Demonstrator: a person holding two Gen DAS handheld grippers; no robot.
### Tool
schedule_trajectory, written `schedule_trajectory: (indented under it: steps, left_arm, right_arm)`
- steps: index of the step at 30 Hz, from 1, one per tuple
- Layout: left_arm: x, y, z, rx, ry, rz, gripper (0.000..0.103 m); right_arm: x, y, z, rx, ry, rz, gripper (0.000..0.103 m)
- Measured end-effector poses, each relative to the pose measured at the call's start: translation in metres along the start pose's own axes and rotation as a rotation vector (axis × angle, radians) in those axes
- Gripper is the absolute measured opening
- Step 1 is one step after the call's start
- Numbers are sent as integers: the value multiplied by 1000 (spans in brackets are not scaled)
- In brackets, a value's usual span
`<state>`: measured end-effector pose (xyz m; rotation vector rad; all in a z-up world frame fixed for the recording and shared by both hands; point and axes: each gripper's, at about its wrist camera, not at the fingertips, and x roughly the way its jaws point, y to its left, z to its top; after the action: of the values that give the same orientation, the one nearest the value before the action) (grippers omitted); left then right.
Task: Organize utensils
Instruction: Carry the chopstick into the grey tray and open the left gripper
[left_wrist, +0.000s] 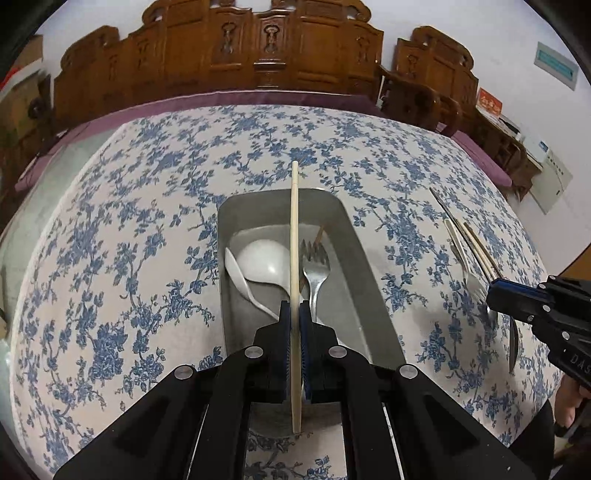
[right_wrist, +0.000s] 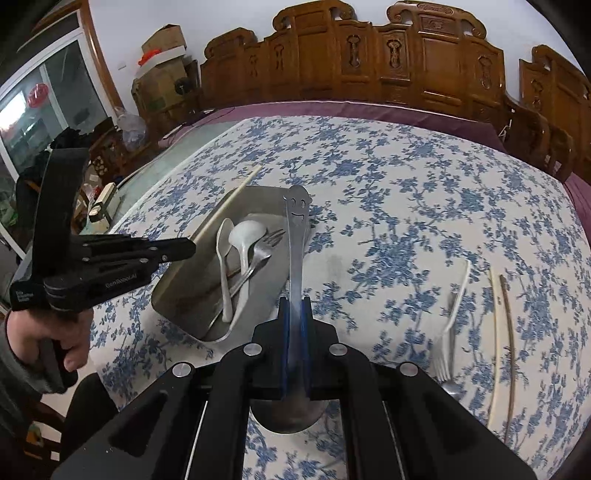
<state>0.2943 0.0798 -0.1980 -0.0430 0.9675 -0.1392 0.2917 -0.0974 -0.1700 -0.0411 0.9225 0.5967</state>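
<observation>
My left gripper (left_wrist: 294, 314) is shut on a pale chopstick (left_wrist: 294, 236) and holds it lengthwise above the metal tray (left_wrist: 373, 266). The tray holds a white ladle (left_wrist: 264, 260), a white spoon (left_wrist: 242, 282) and a metal fork (left_wrist: 315, 269). My right gripper (right_wrist: 295, 308) is shut on a metal spoon (right_wrist: 296, 236) with a smiley-face handle, just right of the tray (right_wrist: 184, 291). The left gripper (right_wrist: 184, 247) with its chopstick (right_wrist: 229, 201) shows in the right wrist view. The right gripper (left_wrist: 493, 293) shows at the right in the left wrist view.
Loose on the floral tablecloth right of the tray lie a white plastic fork (right_wrist: 452, 317), a pale chopstick (right_wrist: 496, 332) and a brown chopstick (right_wrist: 509, 325). Carved wooden chairs (left_wrist: 258, 40) stand along the table's far side.
</observation>
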Motion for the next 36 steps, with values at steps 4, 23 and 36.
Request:
schedule_trajectory:
  steps: [4, 23, 36]
  left_arm:
    - [7, 3, -3, -2, 10, -2, 4]
    - [-34, 31, -15, -10, -59, 13, 16]
    - [-65, 52, -27, -22, -116, 31, 17]
  right_arm:
    - [5, 8, 6, -5, 1, 3, 7]
    - [43, 54, 35, -71, 26, 14, 7]
    - [87, 69, 48, -26, 33, 9, 7]
